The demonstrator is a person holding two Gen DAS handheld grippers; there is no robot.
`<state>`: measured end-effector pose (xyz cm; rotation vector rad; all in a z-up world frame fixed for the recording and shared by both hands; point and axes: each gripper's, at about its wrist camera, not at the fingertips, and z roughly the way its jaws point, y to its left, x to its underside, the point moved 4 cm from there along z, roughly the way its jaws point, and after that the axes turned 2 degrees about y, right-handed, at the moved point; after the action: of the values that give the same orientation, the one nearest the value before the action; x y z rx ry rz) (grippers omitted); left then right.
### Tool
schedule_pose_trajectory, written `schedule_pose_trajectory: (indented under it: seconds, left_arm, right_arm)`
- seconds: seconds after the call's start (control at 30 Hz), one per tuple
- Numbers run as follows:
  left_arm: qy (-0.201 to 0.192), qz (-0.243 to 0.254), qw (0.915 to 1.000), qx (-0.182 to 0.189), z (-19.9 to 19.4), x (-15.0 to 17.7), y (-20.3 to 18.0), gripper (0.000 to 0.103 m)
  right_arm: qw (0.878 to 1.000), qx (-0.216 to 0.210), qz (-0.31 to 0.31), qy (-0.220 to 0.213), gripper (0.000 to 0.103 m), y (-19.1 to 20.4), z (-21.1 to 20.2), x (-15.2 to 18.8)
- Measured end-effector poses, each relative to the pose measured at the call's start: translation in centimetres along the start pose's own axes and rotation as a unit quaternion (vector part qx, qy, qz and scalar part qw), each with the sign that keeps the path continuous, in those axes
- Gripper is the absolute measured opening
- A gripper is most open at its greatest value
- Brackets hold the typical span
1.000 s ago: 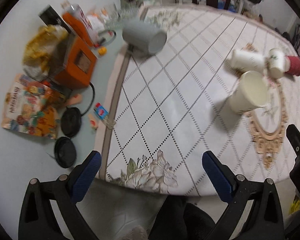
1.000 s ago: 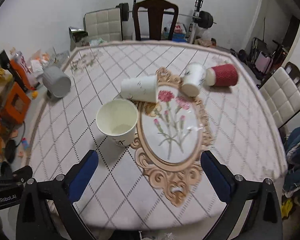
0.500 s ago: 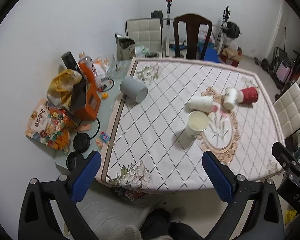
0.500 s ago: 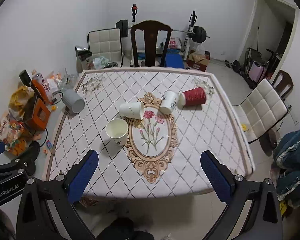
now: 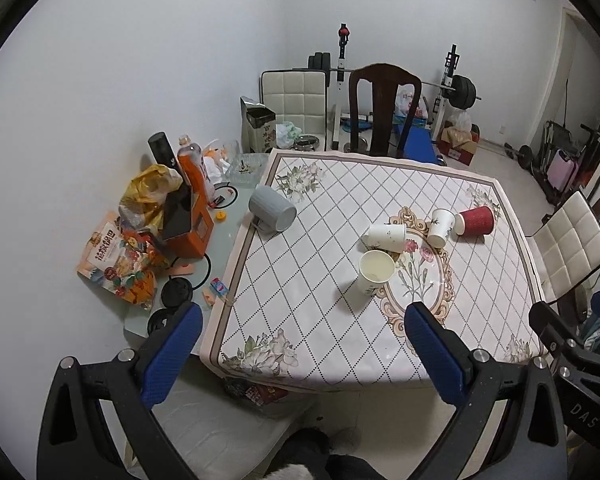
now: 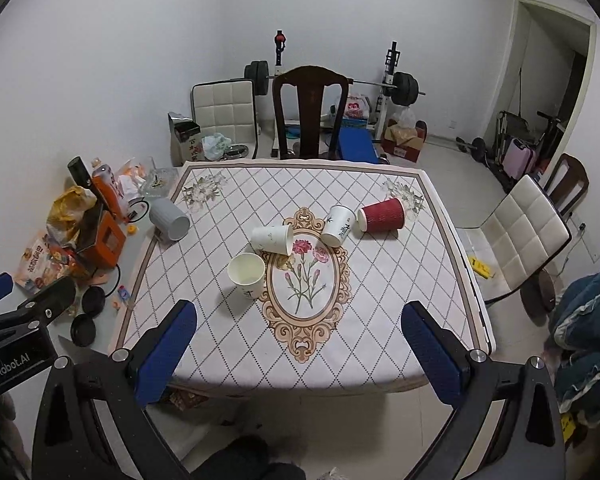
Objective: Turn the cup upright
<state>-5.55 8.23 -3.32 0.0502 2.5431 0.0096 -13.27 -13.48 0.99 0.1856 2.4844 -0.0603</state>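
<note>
One white paper cup (image 5: pixel 375 271) (image 6: pixel 247 274) stands upright on the patterned tablecloth. Two white paper cups lie on their sides behind it, one (image 5: pixel 387 236) (image 6: pixel 272 239) just behind and one (image 5: pixel 440 226) (image 6: pixel 338 225) to its right. A red ribbed cup (image 5: pixel 475 221) (image 6: pixel 381 215) lies on its side further right. A grey mug (image 5: pixel 271 213) (image 6: pixel 169 220) lies on its side at the table's left edge. My left gripper (image 5: pixel 300 354) and my right gripper (image 6: pixel 300 354) are both open and empty, held back well above the table's near edge.
Snack bags, an orange box (image 5: pixel 188 224), bottles and black lids (image 5: pixel 176 291) crowd the grey strip left of the tablecloth. A dark wooden chair (image 6: pixel 309 110) stands behind the table, a white padded chair (image 6: pixel 520 236) at its right. Weights and a bench stand at the back wall.
Both grippers have pulled back and up from the table, so the whole table now shows. The cups have not moved.
</note>
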Motion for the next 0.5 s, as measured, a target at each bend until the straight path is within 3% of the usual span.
schedule_pose_trajectory:
  seconds: [0.5]
  left_arm:
    - [0.012, -0.006, 0.9999, -0.005, -0.9, 0.9, 0.0, 0.103]
  right_arm:
    - [1.0, -0.009, -0.011, 0.011, 0.103, 0.0, -1.1, 0.4]
